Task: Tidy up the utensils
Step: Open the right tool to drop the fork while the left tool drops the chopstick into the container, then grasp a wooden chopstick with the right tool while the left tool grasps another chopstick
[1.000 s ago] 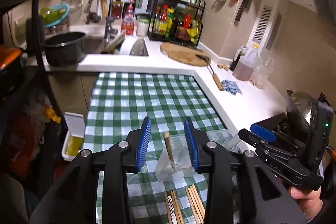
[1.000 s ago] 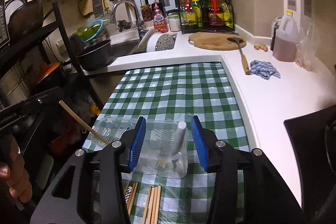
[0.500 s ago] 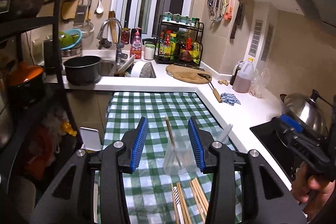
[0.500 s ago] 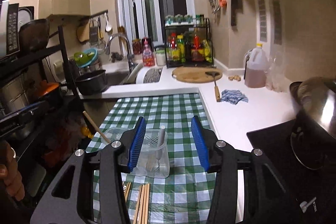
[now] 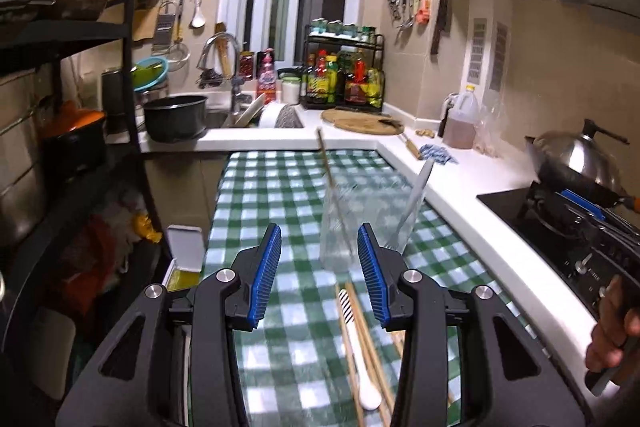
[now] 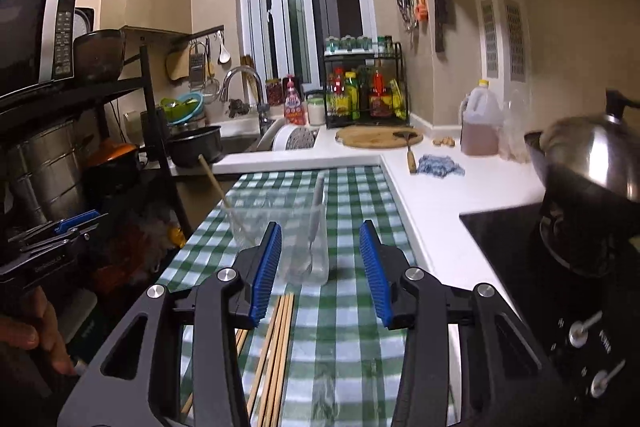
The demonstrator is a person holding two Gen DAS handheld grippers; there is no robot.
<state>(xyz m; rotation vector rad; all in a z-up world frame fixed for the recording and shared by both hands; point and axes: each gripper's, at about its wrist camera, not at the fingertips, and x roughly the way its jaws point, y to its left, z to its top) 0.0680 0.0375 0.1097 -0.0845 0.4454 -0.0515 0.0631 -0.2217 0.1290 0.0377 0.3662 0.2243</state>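
A: Where do the slim wooden chopsticks (image 5: 362, 327) lie?
B: Flat on the green checked bench (image 5: 280, 187), before two clear plastic cups (image 5: 340, 223).
A: The grippers?
B: Left gripper (image 5: 318, 271) spread, empty; right gripper (image 6: 320, 267) closing, empty.

cloth (image 5: 288, 187): green-white check, slick glossy plastic look
cups (image 6: 308, 247): clear plastic, smooth
chopsticks (image 6: 276, 339): bare wood, matt
spoon (image 5: 360, 355): white, glossy
wok lid (image 6: 600, 155): polished metal
gripper pads (image 5: 266, 271): blue ribbed rubber, matt

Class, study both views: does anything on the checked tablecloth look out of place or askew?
Wooden chopsticks and a white spoon lie loose on the green checked tablecloth, outside the clear plastic holders; nothing looks spilled or damaged.
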